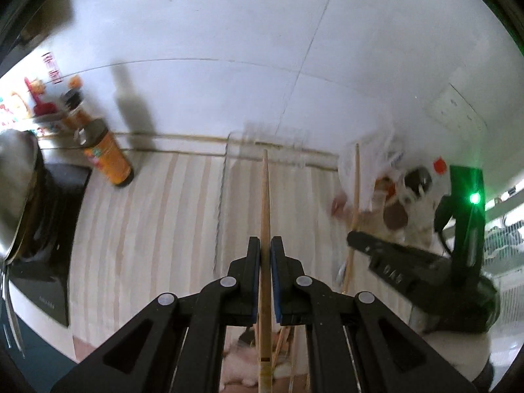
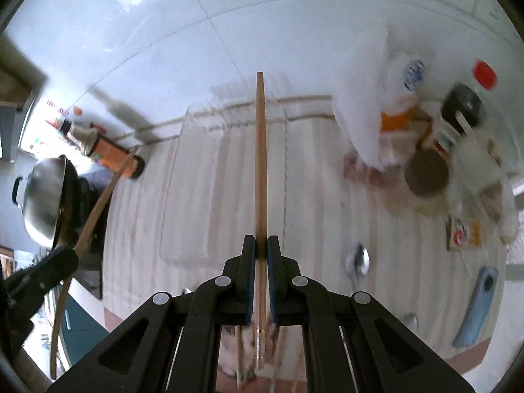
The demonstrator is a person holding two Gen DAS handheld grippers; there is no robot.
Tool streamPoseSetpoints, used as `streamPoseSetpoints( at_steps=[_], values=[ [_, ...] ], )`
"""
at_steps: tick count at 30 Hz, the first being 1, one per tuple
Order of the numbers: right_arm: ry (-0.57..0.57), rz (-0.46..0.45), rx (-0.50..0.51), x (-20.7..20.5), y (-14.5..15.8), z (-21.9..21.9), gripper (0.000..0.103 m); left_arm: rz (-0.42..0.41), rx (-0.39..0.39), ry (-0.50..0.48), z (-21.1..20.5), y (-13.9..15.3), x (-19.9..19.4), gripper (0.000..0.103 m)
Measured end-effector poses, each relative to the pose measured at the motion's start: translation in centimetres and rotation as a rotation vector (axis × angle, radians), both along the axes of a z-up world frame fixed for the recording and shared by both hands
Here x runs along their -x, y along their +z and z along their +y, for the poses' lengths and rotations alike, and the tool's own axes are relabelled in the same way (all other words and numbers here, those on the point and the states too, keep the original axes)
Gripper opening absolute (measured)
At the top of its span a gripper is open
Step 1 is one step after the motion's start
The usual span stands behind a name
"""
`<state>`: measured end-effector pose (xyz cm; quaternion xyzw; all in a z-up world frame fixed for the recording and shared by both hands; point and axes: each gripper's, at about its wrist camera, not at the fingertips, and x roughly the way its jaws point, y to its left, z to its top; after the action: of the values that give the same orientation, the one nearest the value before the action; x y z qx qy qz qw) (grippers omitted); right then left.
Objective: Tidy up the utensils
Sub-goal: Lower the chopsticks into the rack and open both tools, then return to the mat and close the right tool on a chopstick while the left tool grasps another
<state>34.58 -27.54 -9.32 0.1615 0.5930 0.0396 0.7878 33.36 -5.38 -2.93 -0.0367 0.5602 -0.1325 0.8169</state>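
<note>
My left gripper (image 1: 265, 245) is shut on a wooden chopstick (image 1: 264, 203) that points forward over the striped mat (image 1: 147, 216). My right gripper (image 2: 261, 244) is shut on another wooden chopstick (image 2: 260, 150), also pointing forward. Each gripper shows in the other's view: the right one (image 1: 357, 242) with its chopstick (image 1: 355, 196) at the right, the left one (image 2: 62, 255) with its chopstick (image 2: 95, 206) at the left. A clear tray (image 2: 183, 196) lies on the mat ahead. Several more chopsticks (image 2: 240, 357) lie below the grippers. A metal spoon (image 2: 357, 262) lies on the mat at the right.
An orange bottle (image 1: 108, 157) stands at the back left by the wall. A steel pot lid (image 2: 46, 196) sits on a black cooker (image 1: 46, 229) at the left. A white plastic bag (image 2: 370, 98), jars and packets crowd the back right. A blue sponge-like item (image 2: 475, 308) lies at the right.
</note>
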Motion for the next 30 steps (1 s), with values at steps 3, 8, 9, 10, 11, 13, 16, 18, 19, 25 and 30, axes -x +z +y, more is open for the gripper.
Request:
streamPoseSetpoints(
  at_steps=[3, 8, 9, 10, 11, 13, 16, 18, 19, 25, 30],
  values=[
    [-0.013, 0.020, -0.015, -3.1, -0.8, 0.0, 0.007, 0.065, 0.037, 0.010, -1.0, -1.6, -3.3, 0.004],
    [-0.026, 0.081, -0.021, -6.7, -3.8, 0.2, 0.007, 0.167, 0.089, 0.050, -1.6, -5.5, -7.4, 0.004],
    [-0.031, 0.095, -0.023, -7.2, -4.5, 0.2, 0.007, 0.178, 0.093, 0.061, -1.5, -6.4, -8.0, 0.004],
    [-0.030, 0.109, -0.025, -7.6, -5.2, 0.3, 0.007, 0.186, 0.099, 0.060, -1.4, -7.1, -8.6, 0.004],
    [-0.031, 0.119, -0.026, -7.9, -5.8, 0.3, 0.007, 0.192, 0.103, 0.058, -1.6, -7.8, -9.0, 0.005],
    [-0.027, 0.145, -0.036, -8.6, -7.1, 0.5, 0.007, 0.222, 0.084, 0.059, -1.8, -8.9, -9.8, 0.005],
    [-0.037, 0.164, -0.047, -9.2, -8.1, 0.5, 0.009, 0.218, 0.070, 0.057, -1.6, -9.3, -9.8, 0.006],
    [-0.034, 0.158, -0.046, -9.1, -8.2, 0.4, 0.016, 0.184, 0.026, 0.068, -1.1, -9.1, -9.3, 0.011],
    [-0.036, 0.151, -0.042, -8.9, -7.9, 0.4, 0.029, 0.158, -0.001, 0.070, -0.8, -8.8, -8.7, 0.017],
    [-0.044, 0.083, 0.051, -5.4, -5.7, -0.7, 0.049, -0.067, -0.215, 0.125, 0.7, -6.7, -3.9, 0.074],
    [-0.092, 0.025, 0.106, -0.4, -4.5, -1.9, 0.062, -0.161, -0.278, 0.151, 2.0, -6.8, 1.0, 0.103]
  ],
)
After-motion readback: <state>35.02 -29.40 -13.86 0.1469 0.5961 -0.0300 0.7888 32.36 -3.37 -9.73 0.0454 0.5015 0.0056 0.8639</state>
